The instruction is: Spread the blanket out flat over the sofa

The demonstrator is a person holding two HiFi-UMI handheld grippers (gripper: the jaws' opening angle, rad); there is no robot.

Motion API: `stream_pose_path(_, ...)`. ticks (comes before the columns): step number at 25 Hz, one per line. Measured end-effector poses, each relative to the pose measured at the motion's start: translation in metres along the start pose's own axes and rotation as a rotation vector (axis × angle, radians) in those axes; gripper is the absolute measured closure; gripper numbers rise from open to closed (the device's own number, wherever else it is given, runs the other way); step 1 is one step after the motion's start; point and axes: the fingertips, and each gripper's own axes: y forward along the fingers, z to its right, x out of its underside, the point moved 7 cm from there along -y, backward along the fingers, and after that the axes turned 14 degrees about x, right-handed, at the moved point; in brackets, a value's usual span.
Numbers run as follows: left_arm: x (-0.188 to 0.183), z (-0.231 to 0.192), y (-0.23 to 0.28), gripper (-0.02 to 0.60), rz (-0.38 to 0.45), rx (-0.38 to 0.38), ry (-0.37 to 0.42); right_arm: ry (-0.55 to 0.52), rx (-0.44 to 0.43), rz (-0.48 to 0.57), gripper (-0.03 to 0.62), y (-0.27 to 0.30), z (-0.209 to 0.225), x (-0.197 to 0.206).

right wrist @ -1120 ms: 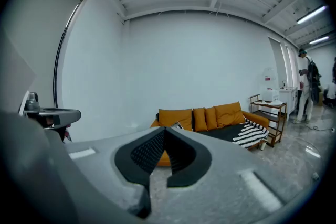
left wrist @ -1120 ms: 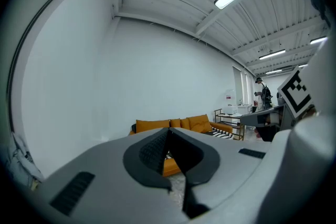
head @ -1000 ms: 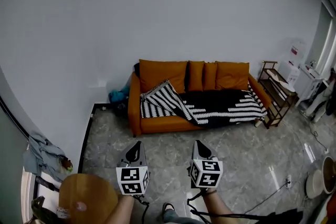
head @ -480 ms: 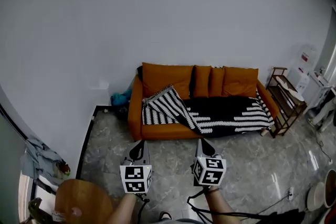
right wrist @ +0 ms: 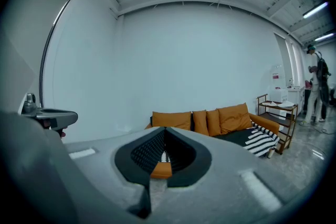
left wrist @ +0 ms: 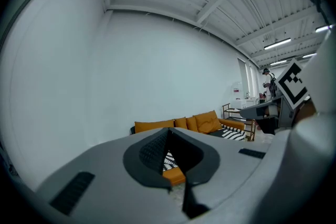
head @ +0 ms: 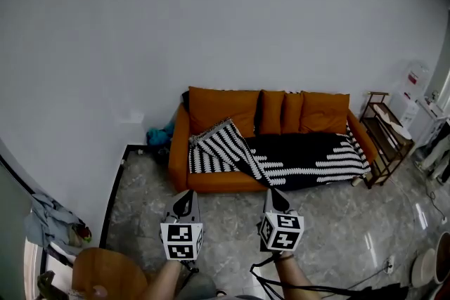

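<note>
An orange sofa (head: 211, 109) stands against the white wall. A black-and-white striped blanket (head: 309, 154) lies rumpled across its seat, with one folded-over part (head: 218, 144) bunched at the left end. My left gripper (head: 184, 201) and right gripper (head: 273, 196) hover side by side over the marble floor, well short of the sofa. Both are shut and hold nothing. In the left gripper view, the sofa (left wrist: 155, 125) shows past the left gripper (left wrist: 169, 132). In the right gripper view, the right gripper (right wrist: 165, 129) points at the sofa (right wrist: 231, 115) and blanket (right wrist: 261, 140).
A wooden shelf rack (head: 385, 133) stands by the sofa's right arm. A blue bundle (head: 158, 135) lies at its left. A round wooden table (head: 112, 277) and hanging clothes (head: 49, 218) are at lower left. Cables (head: 337, 279) trail on the floor. A person (right wrist: 317, 81) stands far right.
Both grippers have moved forward across the floor toward the sofa, which now sits a little nearer and more centred in the head view. Their jaws have stayed shut.
</note>
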Motion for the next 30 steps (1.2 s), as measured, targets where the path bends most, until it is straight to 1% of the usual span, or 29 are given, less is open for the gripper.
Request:
stream_pose_path(4,0.002,-0.017,0.019,0.592,-0.009,0.007,-0.010,-0.001,0.011,-0.026,0.589,0.019,-0.005,0.004)
stream_pose_path(9,0.005,-0.042,0.051,0.592,0.001,0.015,-0.034,-0.020,0.033,-0.044,0.589,0.050,-0.008,0.007)
stream_pose_path(13,-0.001,-0.068,0.084,0.592,0.018,0.028,-0.048,-0.023,0.045,-0.039,0.589,0.082,-0.014,-0.003)
stream_pose_path(17,-0.016,-0.099,0.119,0.592,0.041,0.033,-0.056,-0.019,0.046,-0.044,0.589,0.121,-0.028,-0.017)
stream_pose_path(25,-0.040,-0.159,0.188,0.592,0.029,0.043,-0.051,-0.016,0.058,-0.052,0.589,0.200,-0.049,-0.048)
stream_pose_path(30,-0.046,-0.196,0.227,0.592,0.012,0.046,-0.047,-0.014,0.069,-0.064,0.589,0.252,-0.063,-0.061)
